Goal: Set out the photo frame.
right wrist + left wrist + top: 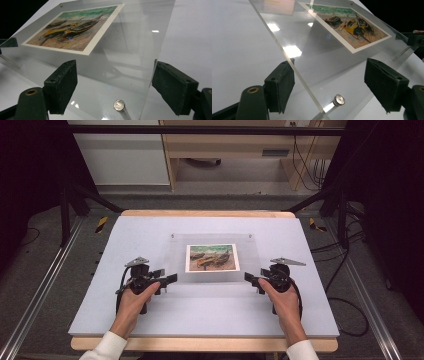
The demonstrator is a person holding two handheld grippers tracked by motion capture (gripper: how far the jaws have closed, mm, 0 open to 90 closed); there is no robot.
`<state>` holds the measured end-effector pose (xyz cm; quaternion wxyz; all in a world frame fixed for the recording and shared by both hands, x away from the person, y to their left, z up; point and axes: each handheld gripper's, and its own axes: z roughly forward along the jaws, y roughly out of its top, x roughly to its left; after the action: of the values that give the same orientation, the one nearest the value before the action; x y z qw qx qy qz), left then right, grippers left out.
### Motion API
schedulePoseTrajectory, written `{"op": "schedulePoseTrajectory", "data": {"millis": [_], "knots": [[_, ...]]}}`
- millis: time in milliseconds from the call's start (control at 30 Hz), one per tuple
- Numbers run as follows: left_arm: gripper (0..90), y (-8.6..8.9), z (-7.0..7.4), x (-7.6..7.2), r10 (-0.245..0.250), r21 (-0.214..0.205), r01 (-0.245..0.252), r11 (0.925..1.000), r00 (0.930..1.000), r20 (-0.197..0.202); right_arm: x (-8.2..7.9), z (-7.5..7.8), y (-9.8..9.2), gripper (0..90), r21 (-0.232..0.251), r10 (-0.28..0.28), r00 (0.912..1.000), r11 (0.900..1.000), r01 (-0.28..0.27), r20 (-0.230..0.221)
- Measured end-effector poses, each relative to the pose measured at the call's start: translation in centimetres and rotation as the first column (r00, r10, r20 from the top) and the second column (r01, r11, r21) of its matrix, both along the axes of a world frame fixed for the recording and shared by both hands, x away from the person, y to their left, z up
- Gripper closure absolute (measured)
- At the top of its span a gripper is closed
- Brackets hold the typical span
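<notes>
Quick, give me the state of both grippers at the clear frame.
Left gripper: open, jaws astride the near corner of the clear acrylic frame, pads not pressing it.
Right gripper: open, jaws astride the frame's other near corner, no grip.

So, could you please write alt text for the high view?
A clear acrylic frame holding a boat picture lies on a pale blue board. The left gripper and right gripper, one in each of a person's hands, meet its near corners.
</notes>
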<state>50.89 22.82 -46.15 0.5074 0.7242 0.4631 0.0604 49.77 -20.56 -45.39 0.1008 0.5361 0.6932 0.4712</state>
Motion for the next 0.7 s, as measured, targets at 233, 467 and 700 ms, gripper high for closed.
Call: {"op": "schedulePoseTrajectory", "data": {"millis": [233, 467, 700], "knots": [[27.6, 0.0, 0.4, -0.7, -0.012, 0.034, 0.011, 0.9994, 0.9995, 0.03, -0.8, 0.2, -0.2, 25.2, -0.027, 0.007, 0.9993, 0.9996, -0.006, 0.036], [32.4, 0.1, 0.8, -1.5, -0.007, 0.053, 0.004, 0.9986, 0.9989, 0.047, -1.9, 0.5, -0.1, 29.0, -0.055, 0.004, 0.9982, 0.9985, -0.001, 0.06], [37.0, 0.1, 1.1, -2.6, -0.005, 0.084, -0.001, 0.9965, 0.9971, 0.076, -3.1, 0.7, -0.2, 34.9, -0.087, 0.008, 0.9952, 0.9962, 0.0, 0.098]]}}
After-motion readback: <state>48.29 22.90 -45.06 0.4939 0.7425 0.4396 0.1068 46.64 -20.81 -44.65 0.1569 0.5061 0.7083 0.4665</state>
